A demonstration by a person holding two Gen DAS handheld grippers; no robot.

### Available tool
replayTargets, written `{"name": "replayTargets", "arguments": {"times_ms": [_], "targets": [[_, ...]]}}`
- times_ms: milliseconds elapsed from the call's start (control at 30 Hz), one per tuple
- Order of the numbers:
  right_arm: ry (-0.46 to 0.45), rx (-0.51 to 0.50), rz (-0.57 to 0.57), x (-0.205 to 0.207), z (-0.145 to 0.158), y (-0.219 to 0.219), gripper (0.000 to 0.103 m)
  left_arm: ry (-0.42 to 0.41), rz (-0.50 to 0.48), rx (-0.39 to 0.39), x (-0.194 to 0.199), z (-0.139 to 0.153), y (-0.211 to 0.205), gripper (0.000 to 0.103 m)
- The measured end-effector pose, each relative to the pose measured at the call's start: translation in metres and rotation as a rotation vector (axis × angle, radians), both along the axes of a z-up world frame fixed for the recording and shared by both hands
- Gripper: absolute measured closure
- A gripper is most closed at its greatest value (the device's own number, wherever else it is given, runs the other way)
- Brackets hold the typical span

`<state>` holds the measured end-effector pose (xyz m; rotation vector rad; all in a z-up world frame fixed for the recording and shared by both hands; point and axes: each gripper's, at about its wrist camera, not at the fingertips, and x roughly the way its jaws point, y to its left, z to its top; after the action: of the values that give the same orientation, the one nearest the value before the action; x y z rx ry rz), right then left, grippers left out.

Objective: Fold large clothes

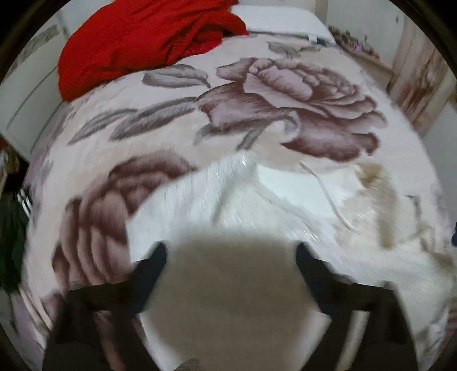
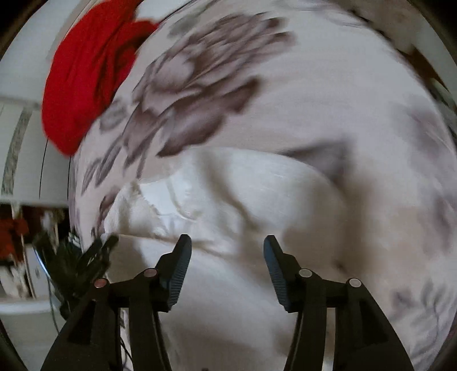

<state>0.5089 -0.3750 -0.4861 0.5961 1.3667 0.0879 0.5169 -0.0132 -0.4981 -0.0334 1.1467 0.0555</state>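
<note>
Looking through my left wrist camera, I see the left gripper (image 1: 230, 251) low in the frame with its two dark fingers (image 1: 155, 256) spread wide apart, released and holding nothing. Between and beyond them lies a white garment (image 1: 228, 199), spread loosely across the lower middle of the frame on a bed covered by a pale blanket printed with large mauve roses (image 1: 285, 108). A thin cord (image 1: 328, 194) trails over the white cloth to the right of centre, and the fabric farther right looks cream and rumpled (the picture is blurred there, so I cannot tell its shape). A grey shadow falls on the cloth just ahead of the fingers. In the upper left of the frame sits a crumpled red garment (image 1: 137, 42) near the blanket's far edge, and a white pillow (image 1: 280, 20) shows at the top centre. Through my right wrist camera, the right gripper (image 2: 227, 242) sits at the bottom centre, its fingers with blue ribbed pads (image 2: 180, 268) also held apart, released, above the same white garment (image 2: 242, 185), which fills the middle and lower part of this frame in soft folds. The rose blanket (image 2: 328, 94) curves across the upper right, and the red garment (image 2: 85, 80) sits in the upper left. This view is blurred too.
</note>
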Motion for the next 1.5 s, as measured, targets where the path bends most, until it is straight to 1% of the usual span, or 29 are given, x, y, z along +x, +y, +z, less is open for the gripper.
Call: {"name": "replayTargets", "arguments": {"times_ms": [100, 167, 233, 333, 433, 500, 533, 567, 600, 633, 667, 700, 733, 767, 800, 833, 900, 933, 967, 1000, 1067, 1133, 1167, 1200, 1267, 1300, 1400, 1467, 1500], "targets": [[0.05, -0.012, -0.089, -0.03, -0.013, -0.047, 0.045, 0.022, 0.054, -0.002, -0.041, -0.001, -0.005, 0.007], [0.106, -0.009, -0.138, -0.039, -0.033, -0.069, 0.045, 0.056, 0.109, 0.048, -0.071, -0.008, -0.009, 0.007], [0.131, 0.062, -0.17, -0.039, -0.053, -0.084, 0.045, 0.093, 0.152, 0.076, -0.097, -0.017, -0.012, 0.007], [0.133, 0.158, -0.184, -0.016, -0.083, -0.09, 0.044, 0.154, 0.192, 0.13, -0.131, -0.037, -0.017, 0.007], [0.144, 0.265, -0.191, 0.013, -0.11, -0.086, 0.037, 0.248, 0.215, 0.185, -0.148, -0.068, -0.02, 0.007], [0.18, 0.32, -0.186, 0.037, -0.13, -0.077, 0.036, 0.275, 0.216, 0.192, -0.153, -0.083, -0.02, 0.006], [0.218, 0.353, -0.162, 0.048, -0.143, -0.069, 0.036, 0.275, 0.22, 0.192, -0.153, -0.089, -0.02, 0.001], [0.264, 0.364, -0.134, 0.058, -0.154, -0.057, 0.036, 0.266, 0.227, 0.202, -0.151, -0.093, -0.019, 0.0], [0.3, 0.357, -0.098, 0.061, -0.158, -0.047, 0.04, 0.249, 0.227, 0.196, -0.148, -0.095, -0.018, 0.0], [0.317, 0.282, -0.033, 0.065, -0.158, -0.033, 0.053, 0.236, 0.229, 0.187, -0.146, -0.096, -0.016, 0.0], [0.319, 0.167, 0.051, 0.069, -0.153, -0.02, 0.09, 0.22, 0.229, 0.173, -0.144, -0.097, -0.013, 0.0], [0.296, 0.081, 0.113, 0.072, -0.145, -0.011, 0.092, 0.208, 0.229, 0.164, -0.144, -0.096, -0.012, 0.0], [0.251, -0.028, 0.147, 0.076, -0.133, -0.005, 0.093, 0.187, 0.23, 0.154, -0.142, -0.097, -0.01, 0.0], [0.22, -0.075, 0.158, 0.078, -0.126, -0.004, 0.095, 0.163, 0.231, 0.142, -0.141, -0.098, -0.008, 0.0], [0.166, -0.168, 0.159, 0.084, -0.119, -0.008, 0.095, 0.142, 0.234, 0.137, -0.141, -0.098, -0.007, 0.0], [0.154, -0.197, 0.138, 0.088, -0.119, -0.016, 0.096, 0.129, 0.238, 0.136, -0.141, -0.098, -0.007, 0.0], [0.189, -0.081, 0.122, 0.089, -0.129, -0.028, 0.095, 0.121, 0.248, 0.138, -0.143, -0.097, -0.006, 0.0], [0.181, -0.049, 0.133, 0.085, -0.127, -0.03, 0.095, 0.126, 0.251, 0.136, -0.143, -0.096, -0.006, 0.0], [0.166, -0.021, 0.16, 0.075, -0.116, -0.033, 0.088, 0.149, 0.257, 0.131, -0.143, -0.094, -0.006, 0.0], [0.162, -0.019, 0.171, 0.066, -0.107, -0.037, 0.067, 0.179, 0.271, 0.128, -0.143, -0.091, -0.006, 0.0], [0.102, -0.044, 0.148, 0.037, -0.079, -0.05, 0.044, 0.209, 0.305, 0.127, -0.148, -0.081, -0.01, 0.0], [0.091, -0.098, 0.116, -0.002, -0.059, -0.063, 0.044, 0.202, 0.327, 0.107, -0.158, -0.067, -0.016, 0.0], [0.099, -0.09, 0.103, -0.019, -0.058, -0.067, 0.044, 0.189, 0.328, 0.092, -0.163, -0.058, -0.022, 0.0], [0.117, -0.073, 0.096, -0.032, -0.06, -0.067, 0.044, 0.182, 0.326, 0.09, -0.167, -0.052, -0.028, 0.0], [0.199, -0.017, 0.123, -0.06, -0.083, -0.063, 0.044, 0.18, 0.306, 0.115, -0.176, -0.043, -0.047, 0.0], [0.216, -0.01, 0.144, -0.076, -0.091, -0.068, 0.044, 0.186, 0.287, 0.128, -0.179, -0.042, -0.057, 0.0], [0.215, 0.006, 0.235, -0.077, -0.116, -0.035, 0.044, 0.201, 0.227, 0.166, -0.186, -0.048, -0.081, 0.0], [0.184, -0.06, 0.283, -0.067, -0.119, -0.016, 0.047, 0.21, 0.184, 0.175, -0.19, -0.055, -0.095, 0.0], [0.151, -0.175, 0.29, -0.061, -0.116, -0.01, 0.087, 0.212, 0.169, 0.185, -0.189, -0.057, -0.097, 0.0]]}}
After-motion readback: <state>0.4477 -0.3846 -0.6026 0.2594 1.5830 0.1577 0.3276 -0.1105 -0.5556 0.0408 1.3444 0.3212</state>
